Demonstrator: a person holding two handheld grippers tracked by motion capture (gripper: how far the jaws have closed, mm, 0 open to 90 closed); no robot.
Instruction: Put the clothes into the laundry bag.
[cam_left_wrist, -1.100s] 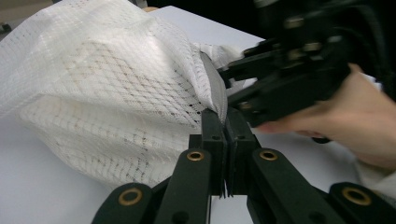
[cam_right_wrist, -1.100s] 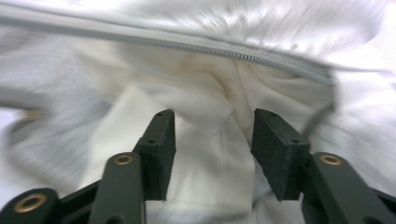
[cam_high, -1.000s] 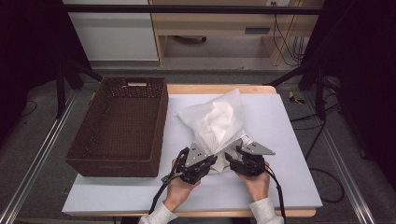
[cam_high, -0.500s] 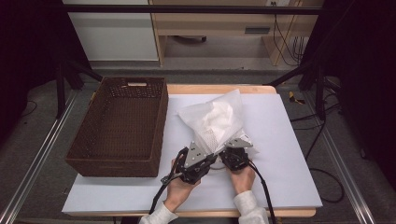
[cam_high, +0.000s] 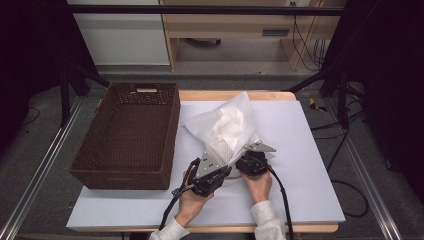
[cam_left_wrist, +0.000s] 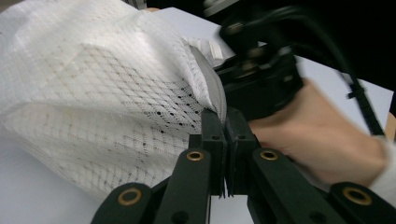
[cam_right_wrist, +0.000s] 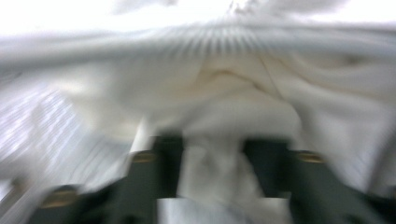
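White mesh is under both my tongs: the laundry bag (cam_high: 222, 129) lies on the grey mat (cam_high: 300, 130), to the right of the brown wicker basket (cam_high: 127, 135), with its zipper end toward me. My left gripper (cam_left_wrist: 223, 140) is closed tight on the zipper edge (cam_left_wrist: 215, 93) of the bag, and it stays at the same place as a second ago. My right gripper (cam_high: 250, 159) has moved in from the right side, and now it is just beside the left one at the mouth of the bag. Its jaws have just been opening again after a short closing. In the right gripper view, which is blurred, white cloth (cam_right_wrist: 219, 172) sits between them, but I cannot tell if the pads press it. I judge that I am taking a new hold to work on the opening, while the left one holds the bag steady.
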